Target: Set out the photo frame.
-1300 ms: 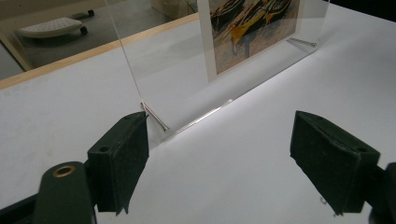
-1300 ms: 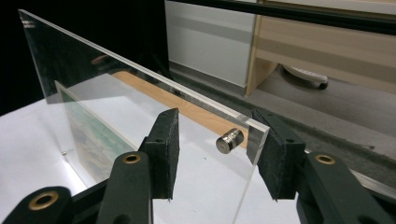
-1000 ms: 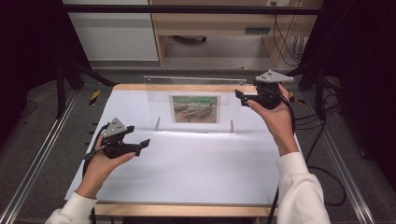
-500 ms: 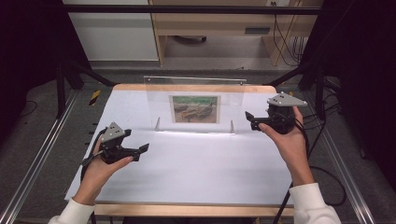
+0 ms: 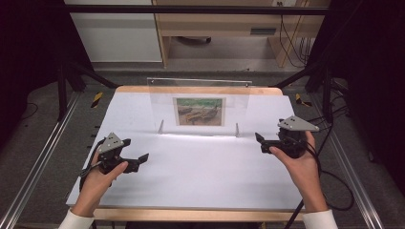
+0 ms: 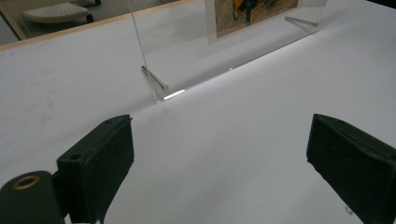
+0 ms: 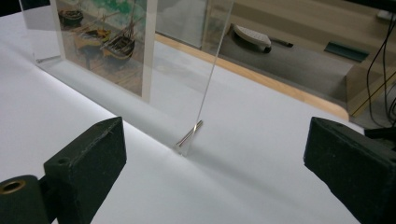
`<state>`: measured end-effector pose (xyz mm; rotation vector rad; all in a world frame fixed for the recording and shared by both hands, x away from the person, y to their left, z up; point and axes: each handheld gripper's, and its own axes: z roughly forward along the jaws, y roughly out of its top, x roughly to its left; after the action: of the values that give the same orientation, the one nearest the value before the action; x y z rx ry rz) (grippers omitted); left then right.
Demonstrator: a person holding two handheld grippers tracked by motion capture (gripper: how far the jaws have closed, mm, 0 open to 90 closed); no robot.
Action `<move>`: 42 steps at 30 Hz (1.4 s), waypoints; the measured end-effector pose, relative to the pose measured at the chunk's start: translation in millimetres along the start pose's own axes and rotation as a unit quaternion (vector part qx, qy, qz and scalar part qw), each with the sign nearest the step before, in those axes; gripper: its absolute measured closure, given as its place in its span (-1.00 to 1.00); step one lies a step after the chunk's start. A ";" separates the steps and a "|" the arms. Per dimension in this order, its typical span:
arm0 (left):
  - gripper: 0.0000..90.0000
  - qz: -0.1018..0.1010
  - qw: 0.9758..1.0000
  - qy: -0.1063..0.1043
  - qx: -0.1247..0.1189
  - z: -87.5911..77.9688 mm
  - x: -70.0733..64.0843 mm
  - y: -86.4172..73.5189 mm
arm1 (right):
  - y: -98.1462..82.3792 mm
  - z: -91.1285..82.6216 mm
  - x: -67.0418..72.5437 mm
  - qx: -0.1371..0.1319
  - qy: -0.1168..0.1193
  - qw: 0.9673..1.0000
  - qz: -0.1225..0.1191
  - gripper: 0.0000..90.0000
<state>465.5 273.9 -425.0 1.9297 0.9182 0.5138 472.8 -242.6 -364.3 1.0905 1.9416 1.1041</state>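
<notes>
A white tabletop is carrying a clear acrylic picture frame, standing upright toward the far edge on thin metal pegs, with a boat print inside. The left gripper and right gripper are hovering at either side, well apart from it, jaws spread wide and holding nothing. A careless nudge could be tipping the light frame over.

Clear acrylic picture frame: upright on metal peg feet, holding a print of moored boats. Stands ahead of both open jaw pairs, touching neither; left corner foremost in left gripper view.
</notes>
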 end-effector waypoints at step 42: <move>-0.83 -0.028 0.997 0.067 0.014 -1.3 22.5 -56.2 | -118.9 24.4 19.5 0.073 -0.002 0.996 0.056 -0.86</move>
<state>456.9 309.4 -473.3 1.9063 1.0667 0.6061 443.4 -252.5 -483.3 1.2930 2.0053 1.0302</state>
